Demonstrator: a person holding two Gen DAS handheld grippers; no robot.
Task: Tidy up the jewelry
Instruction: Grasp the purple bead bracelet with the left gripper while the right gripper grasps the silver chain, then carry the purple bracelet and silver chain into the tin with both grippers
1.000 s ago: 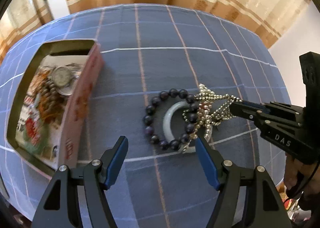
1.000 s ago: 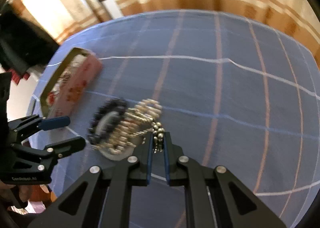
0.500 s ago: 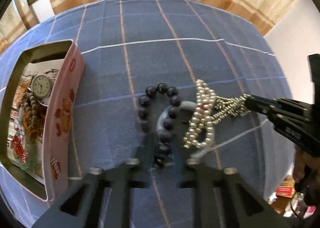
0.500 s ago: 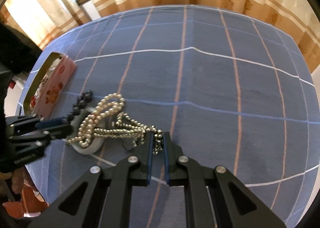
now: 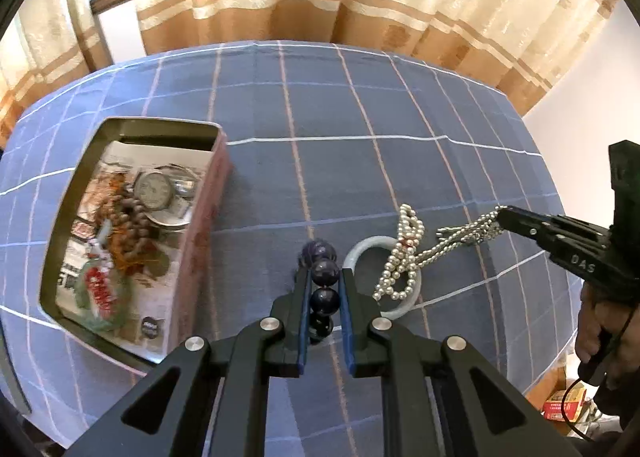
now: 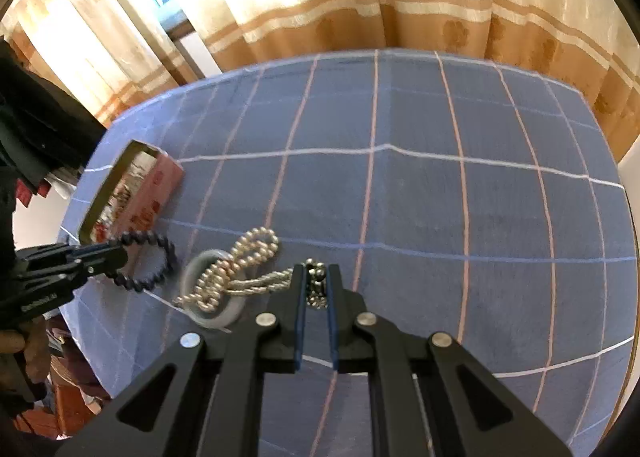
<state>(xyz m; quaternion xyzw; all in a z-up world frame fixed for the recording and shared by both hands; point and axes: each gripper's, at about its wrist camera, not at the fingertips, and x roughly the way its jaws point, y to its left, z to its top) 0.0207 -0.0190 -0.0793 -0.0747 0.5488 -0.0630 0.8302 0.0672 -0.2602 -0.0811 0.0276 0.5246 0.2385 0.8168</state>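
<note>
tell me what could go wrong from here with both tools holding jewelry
1. The pearl strand is looped around the pale bangle, so the right tool, pulling on the silver chain, may drag the bangle along or flip it off the table.
2. The left tool pinches the dark bead bracelet by only a few beads; it could slip before reaching the tin.

Beside the shiny metal tin (image 5: 216,161), the dark beads (image 5: 325,271) look glossy on the soft matt cloth (image 5: 360,177).

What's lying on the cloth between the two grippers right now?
Between the left gripper, shut on the dark bead bracelet, and the right gripper, shut on the silver chain, lies the pale bangle with the pearl strand draped over it, seen in both wrist views.
</note>
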